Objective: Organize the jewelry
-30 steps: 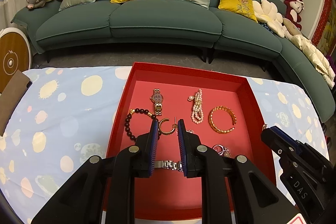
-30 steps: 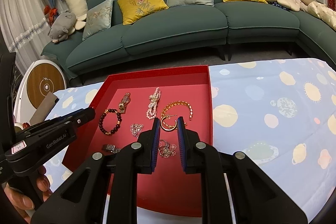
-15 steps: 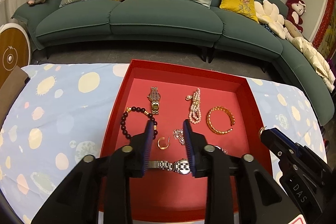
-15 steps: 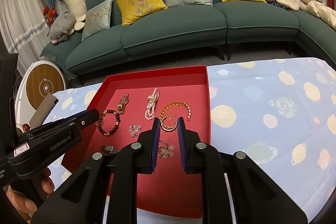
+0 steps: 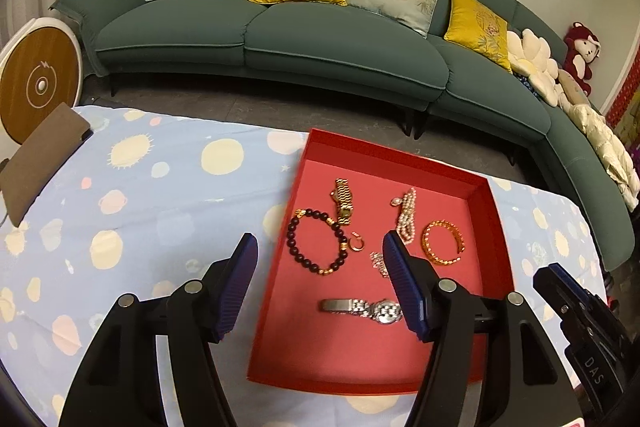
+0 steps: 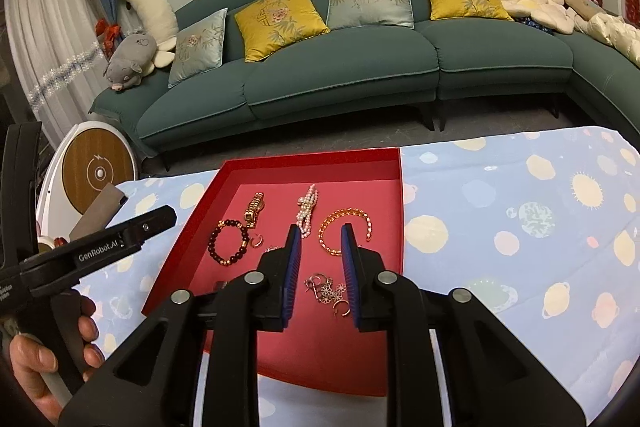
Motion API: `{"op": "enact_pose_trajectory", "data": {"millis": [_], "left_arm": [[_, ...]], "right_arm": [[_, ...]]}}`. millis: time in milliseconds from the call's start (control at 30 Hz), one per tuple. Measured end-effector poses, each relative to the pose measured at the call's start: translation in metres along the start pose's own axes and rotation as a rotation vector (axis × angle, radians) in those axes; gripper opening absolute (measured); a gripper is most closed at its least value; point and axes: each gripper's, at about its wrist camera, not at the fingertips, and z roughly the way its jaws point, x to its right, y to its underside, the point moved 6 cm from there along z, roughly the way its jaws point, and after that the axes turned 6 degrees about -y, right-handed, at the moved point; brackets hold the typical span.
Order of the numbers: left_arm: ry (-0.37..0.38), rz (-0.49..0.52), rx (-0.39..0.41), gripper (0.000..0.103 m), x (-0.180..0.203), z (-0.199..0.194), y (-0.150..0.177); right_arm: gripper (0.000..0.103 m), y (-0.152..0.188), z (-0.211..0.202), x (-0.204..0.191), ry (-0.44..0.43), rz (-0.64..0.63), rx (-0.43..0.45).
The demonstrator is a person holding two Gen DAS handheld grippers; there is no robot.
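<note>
A red tray (image 5: 394, 155) sits on the counter (image 5: 160, 195), which is covered in a pale blue cloth printed with suns and planets, and the tray reaches close to the counter's far edge, facing a long green sofa (image 5: 320, 39). Inside the tray, toward its far wall, lie a gold watch (image 5: 343, 201) and a pearl bracelet (image 5: 406, 215), well apart from each other; a dark beaded bracelet (image 5: 316, 241) lies by the tray's left wall with a small gold hoop earring (image 5: 357, 245) just beside it, and a gold chain bangle (image 5: 443, 242) lies near the right wall. A silver watch (image 5: 362, 308) is stretched out nearer the tray's front edge. The left gripper (image 5: 320, 283) hangs above the tray's left wall, its jaws spread wide and opening, with nothing pinched between them. The right gripper (image 6: 320, 267) hovers over the tray's right half, its jaws a little apart and opening, with nothing clamped; below the gap lies a small tangle of rose-gold earrings and flower charms (image 6: 328, 291) on the tray floor. In the right wrist view a hand (image 6: 44, 355) grips the left gripper's handle at the counter's left side
</note>
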Motion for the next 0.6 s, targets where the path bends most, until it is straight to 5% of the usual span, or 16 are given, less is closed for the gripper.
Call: {"op": "enact_pose_trajectory", "data": {"millis": [367, 600], "left_arm": [[-0.067, 0.004, -0.125, 0.062, -0.040, 0.019, 0.051], [-0.061, 0.029, -0.158, 0.062, -0.023, 0.035, 0.062]], "right_arm": [[0.030, 0.052, 0.022, 0.007, -0.030, -0.028, -0.179], [0.024, 0.058, 0.032, 0.018, -0.007, -0.007, -0.199]]}}
